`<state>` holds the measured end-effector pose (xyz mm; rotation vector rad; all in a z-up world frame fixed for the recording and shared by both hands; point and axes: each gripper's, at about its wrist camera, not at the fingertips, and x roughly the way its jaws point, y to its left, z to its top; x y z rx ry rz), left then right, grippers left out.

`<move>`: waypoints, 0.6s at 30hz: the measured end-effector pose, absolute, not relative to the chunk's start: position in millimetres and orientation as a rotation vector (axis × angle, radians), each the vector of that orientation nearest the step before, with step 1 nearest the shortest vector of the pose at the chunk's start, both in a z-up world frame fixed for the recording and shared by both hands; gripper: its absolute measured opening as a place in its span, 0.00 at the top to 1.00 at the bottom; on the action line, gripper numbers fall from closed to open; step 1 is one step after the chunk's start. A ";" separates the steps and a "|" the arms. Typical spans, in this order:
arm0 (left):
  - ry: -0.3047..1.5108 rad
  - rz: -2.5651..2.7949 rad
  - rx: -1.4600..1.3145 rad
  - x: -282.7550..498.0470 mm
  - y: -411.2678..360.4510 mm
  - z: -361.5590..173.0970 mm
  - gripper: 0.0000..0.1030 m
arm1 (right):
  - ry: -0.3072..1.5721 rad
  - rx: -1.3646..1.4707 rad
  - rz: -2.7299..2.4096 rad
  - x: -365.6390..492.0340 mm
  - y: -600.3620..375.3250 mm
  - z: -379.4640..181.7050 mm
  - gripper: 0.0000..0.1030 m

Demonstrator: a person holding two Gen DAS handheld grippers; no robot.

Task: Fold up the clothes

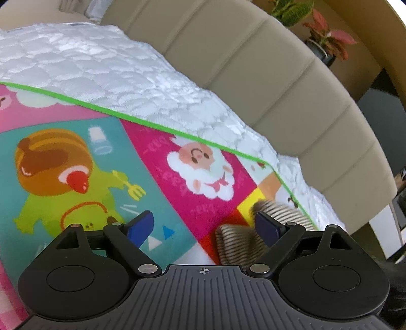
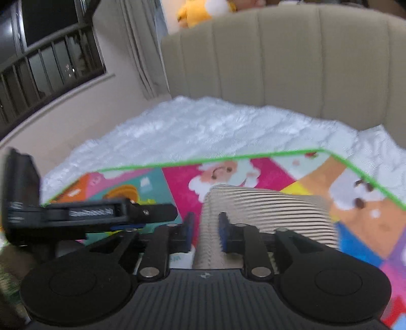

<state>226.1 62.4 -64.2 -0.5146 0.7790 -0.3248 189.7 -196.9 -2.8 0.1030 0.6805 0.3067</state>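
Observation:
A beige-and-white striped garment [image 2: 266,213] lies on the colourful cartoon play mat [image 2: 177,182], bunched and partly folded. In the right wrist view a strip of it runs between the blue pads, and my right gripper [image 2: 206,232] is shut on it. In the left wrist view the same striped garment [image 1: 238,243] lies crumpled by the right blue pad. My left gripper [image 1: 203,227] stands open wide just above the mat [image 1: 76,162], with only the garment's edge reaching inside. The left gripper's black body [image 2: 88,215] shows side-on at the left of the right wrist view.
The mat with its green border lies on a white quilted mattress [image 1: 127,83]. A beige padded headboard [image 1: 266,83] curves behind it. Potted plants [image 1: 327,38] stand beyond the headboard. A barred window [image 2: 50,66], a curtain and a yellow plush toy [image 2: 198,12] lie further off.

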 end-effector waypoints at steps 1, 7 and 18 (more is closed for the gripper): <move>0.782 -0.328 -0.508 225.8 61.0 -64.4 0.12 | 0.669 0.103 0.289 183.7 -205.3 0.1 0.47; 0.784 -0.333 -0.489 222.5 55.8 -62.4 0.09 | 0.670 0.136 0.150 157.2 -256.9 -5.9 0.14; 0.813 -0.609 -0.389 190.8 -23.7 -49.7 0.20 | 0.768 0.552 0.127 171.8 -321.7 -59.8 0.15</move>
